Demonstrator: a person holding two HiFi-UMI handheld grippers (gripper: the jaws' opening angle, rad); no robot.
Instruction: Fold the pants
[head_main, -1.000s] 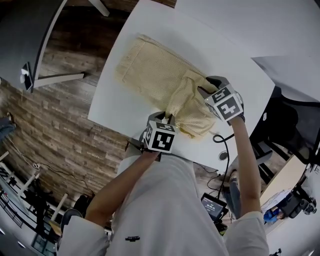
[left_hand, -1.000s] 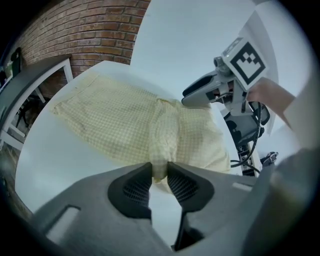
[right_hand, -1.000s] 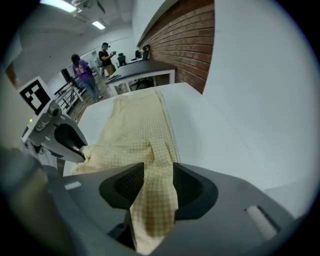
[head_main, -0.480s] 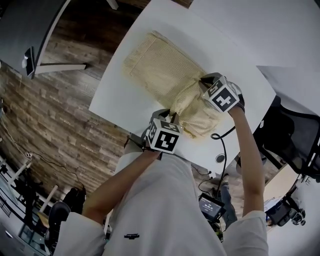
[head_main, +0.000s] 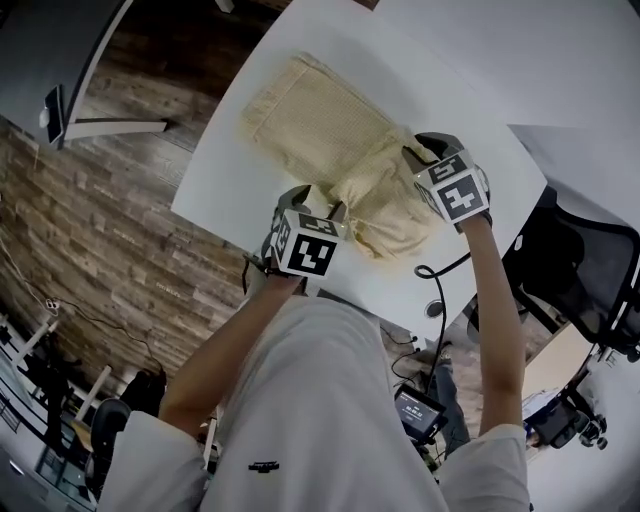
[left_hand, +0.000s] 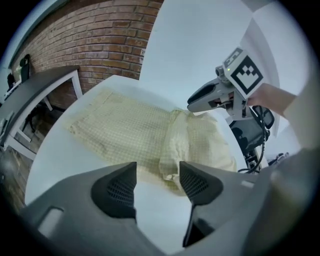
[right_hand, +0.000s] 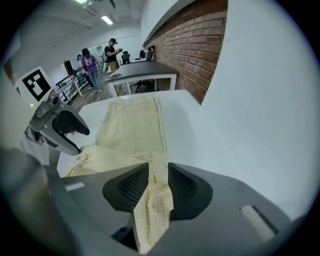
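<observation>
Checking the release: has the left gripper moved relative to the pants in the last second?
Yes. The left gripper has just opened, jaws empty, and slid left off the pants, along the table edge.

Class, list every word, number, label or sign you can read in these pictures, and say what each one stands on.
No text here can be read.
Left cube and right cube: black-and-white square patterns only, no letters or numbers.
Shirt mark: too small to read.
Screen: too small to read.
Pants: no label shows.
</observation>
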